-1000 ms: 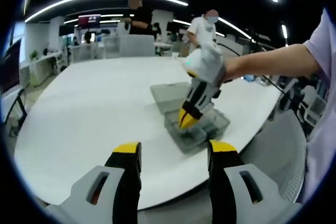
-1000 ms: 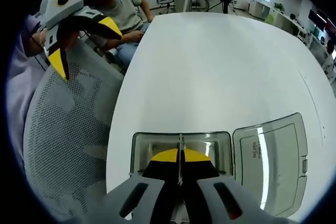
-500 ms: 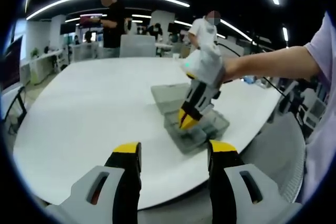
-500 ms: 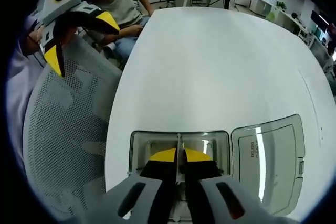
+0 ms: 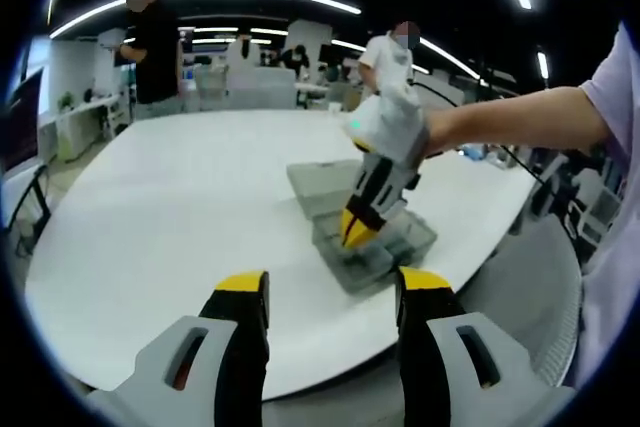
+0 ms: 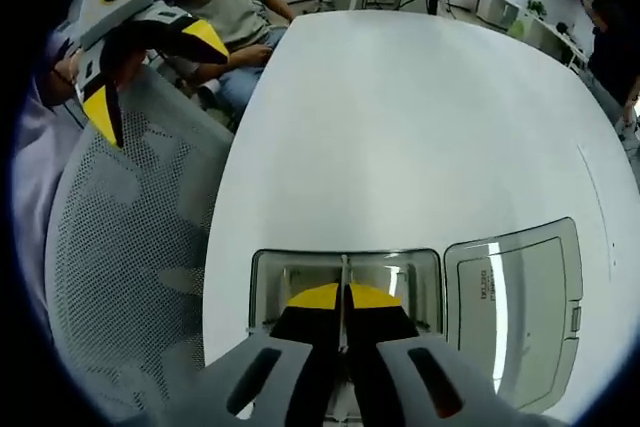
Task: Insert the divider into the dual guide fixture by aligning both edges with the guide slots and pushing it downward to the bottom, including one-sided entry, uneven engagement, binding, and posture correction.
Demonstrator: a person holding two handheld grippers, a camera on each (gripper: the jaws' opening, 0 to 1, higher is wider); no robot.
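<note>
Translucent grey plastic forms the fixture box (image 6: 345,282) at the white desk (image 6: 400,127) edge. The thin divider (image 6: 344,277) is clamped upright in the right tool (image 6: 343,299), above it. Both edges should be levelled before pressing. The left tool (image 5: 330,292) is held apart, idle.

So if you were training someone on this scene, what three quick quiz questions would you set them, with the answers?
1. True or false: the left gripper is clamped on something.
2. What does the right gripper pinch over the open clear box: A a thin divider, B a cup, C a cable?
3. Fill in: the box's lid lies ____ beside it on the white table.

Key
1. False. Its jaws stand apart with nothing between them, held back from the box near the table's edge.
2. A. The jaws are shut on the divider's top edge.
3. Open and flat.
</note>
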